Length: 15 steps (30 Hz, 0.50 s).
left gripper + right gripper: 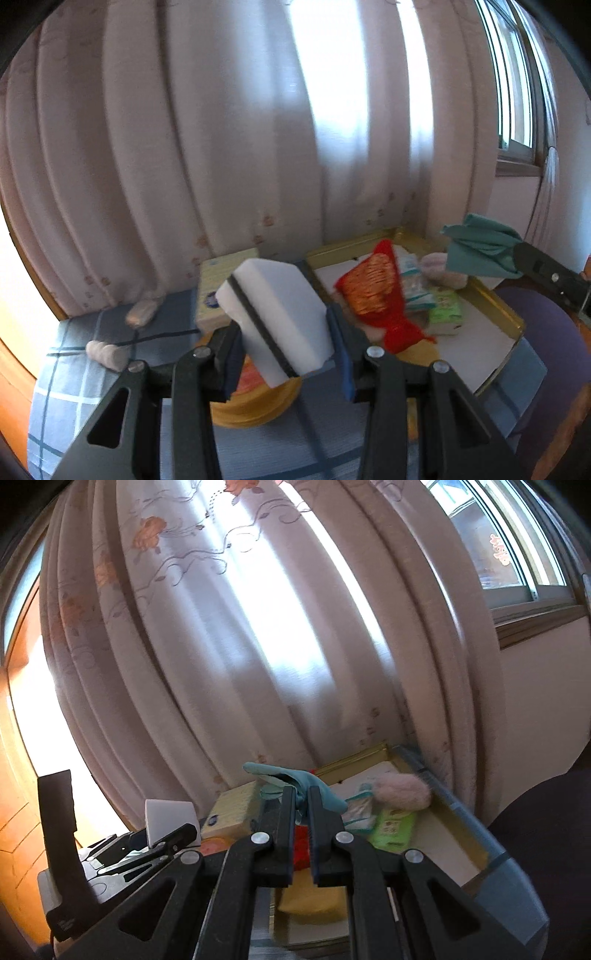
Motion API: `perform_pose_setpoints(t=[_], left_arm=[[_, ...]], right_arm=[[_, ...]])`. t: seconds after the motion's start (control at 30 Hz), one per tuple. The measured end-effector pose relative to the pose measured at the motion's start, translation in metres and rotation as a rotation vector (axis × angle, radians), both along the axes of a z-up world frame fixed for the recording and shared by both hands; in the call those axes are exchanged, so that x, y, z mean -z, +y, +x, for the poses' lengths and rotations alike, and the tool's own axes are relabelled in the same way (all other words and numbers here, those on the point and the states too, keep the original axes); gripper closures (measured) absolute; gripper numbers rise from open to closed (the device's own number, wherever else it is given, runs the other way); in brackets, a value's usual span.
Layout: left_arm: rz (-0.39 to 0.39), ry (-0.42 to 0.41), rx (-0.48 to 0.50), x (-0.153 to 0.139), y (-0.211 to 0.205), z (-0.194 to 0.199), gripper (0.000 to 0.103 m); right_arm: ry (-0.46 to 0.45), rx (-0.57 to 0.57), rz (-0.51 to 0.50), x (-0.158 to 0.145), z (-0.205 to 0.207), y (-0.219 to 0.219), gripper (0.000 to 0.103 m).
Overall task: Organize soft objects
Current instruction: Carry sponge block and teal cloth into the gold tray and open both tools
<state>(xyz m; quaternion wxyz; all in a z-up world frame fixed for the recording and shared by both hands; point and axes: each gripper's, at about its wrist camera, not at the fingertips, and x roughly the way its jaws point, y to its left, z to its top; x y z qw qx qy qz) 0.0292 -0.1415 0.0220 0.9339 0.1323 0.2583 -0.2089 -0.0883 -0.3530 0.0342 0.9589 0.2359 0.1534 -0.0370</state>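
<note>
White sponge (277,317) in left gripper (286,347) (teal cloth (295,781) right)

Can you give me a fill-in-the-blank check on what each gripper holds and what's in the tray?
1. The left gripper is shut on a white ____ with a dark stripe.
2. The right gripper pinches a ____-coloured cloth.
3. The red net bag lies inside the gold-rimmed ____.
4. The pack beside the net bag is ____ in colour.

Missing words: sponge; teal; tray; green
</note>
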Motion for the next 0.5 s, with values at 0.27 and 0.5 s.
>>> perform_pose_setpoints(t=[0.27, 0.5], left_arm=[[0.001, 0.020, 0.025, 0.003, -0.047, -0.003, 0.063], [-0.004, 0.072, 0.042, 0.014, -0.081, 0.005, 0.063]], right_arm=[[0.030, 0.037, -0.039, 0.003, 0.013, -0.027, 0.096], [0.114, 0.034, -0.008, 0.020, 0.038, -0.056, 0.096]])
